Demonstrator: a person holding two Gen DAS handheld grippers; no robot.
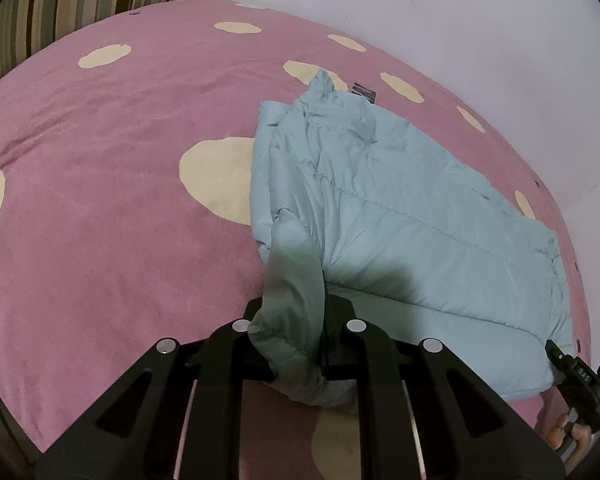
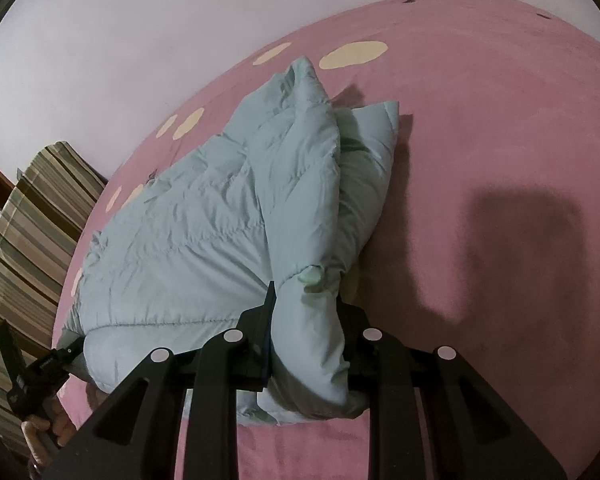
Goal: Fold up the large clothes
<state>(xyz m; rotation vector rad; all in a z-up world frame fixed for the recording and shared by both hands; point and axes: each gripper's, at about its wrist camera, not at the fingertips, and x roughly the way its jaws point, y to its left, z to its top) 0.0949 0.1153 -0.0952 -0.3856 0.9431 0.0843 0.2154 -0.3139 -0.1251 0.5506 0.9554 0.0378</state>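
A pale mint-green puffer jacket [image 1: 400, 208] lies on a pink bed cover with cream spots [image 1: 100, 168]. My left gripper [image 1: 296, 312] is shut on a hanging part of the jacket, lifted off the bed. The jacket also shows in the right wrist view [image 2: 204, 232], bunched and partly folded over itself. My right gripper [image 2: 304, 312] is shut on a thick fold of it near its front end. The right gripper shows in the left wrist view [image 1: 572, 368] at the jacket's right corner. The left gripper shows in the right wrist view [image 2: 48, 368] at the jacket's left corner.
A white wall [image 1: 420, 12] runs along the far side of the bed. A striped cushion or headboard [image 1: 80, 4] stands at one end and shows in the right wrist view [image 2: 28, 232] too. A small dark label [image 1: 364, 92] lies beyond the jacket. The pink cover [image 2: 500, 160] stretches right.
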